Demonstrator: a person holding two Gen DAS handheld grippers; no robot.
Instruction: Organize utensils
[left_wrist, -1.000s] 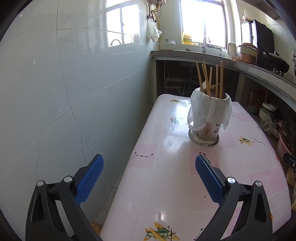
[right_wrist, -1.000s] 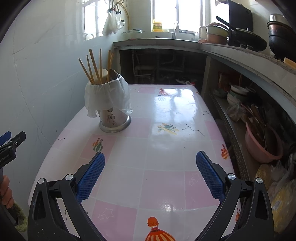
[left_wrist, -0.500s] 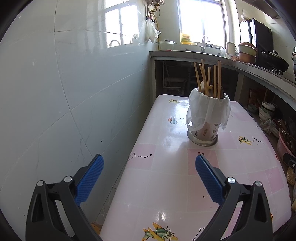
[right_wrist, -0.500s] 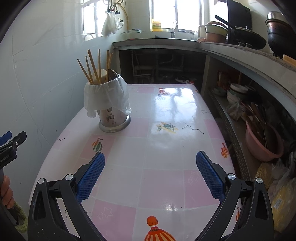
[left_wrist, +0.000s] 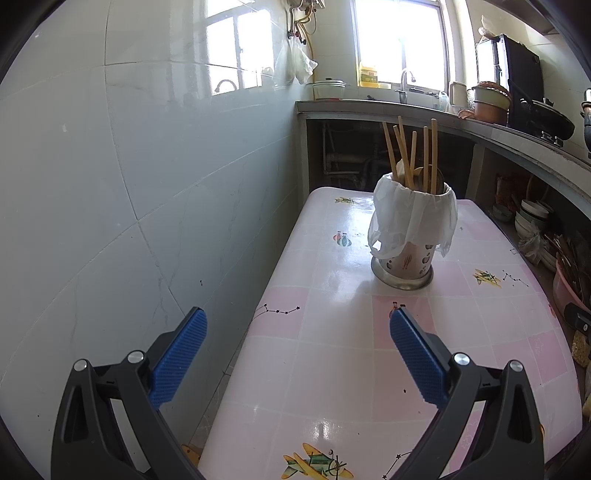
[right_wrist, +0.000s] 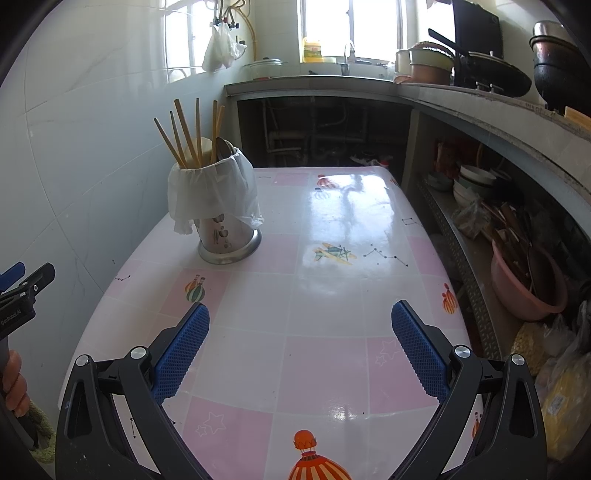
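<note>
Left wrist view: sits low at the worktop's (left_wrist: 332, 369) near left edge, faces along it toward the window, tiled wall (left_wrist: 129, 184) close on its left. Right wrist view: further right, same heading, above the near edge. The 2 views share the utensil holder (left_wrist: 404, 254) (right_wrist: 225, 236), worktop and back counter.

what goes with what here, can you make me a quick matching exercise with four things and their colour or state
Things:
1. chopsticks
2. utensil holder
3. left gripper
4. basin

States:
a. pink, on the lower shelf
b. open, holding nothing
c. standing upright in the holder
d. metal, draped with a white plastic bag

Pairs: 1-c, 2-d, 3-b, 4-a
</note>
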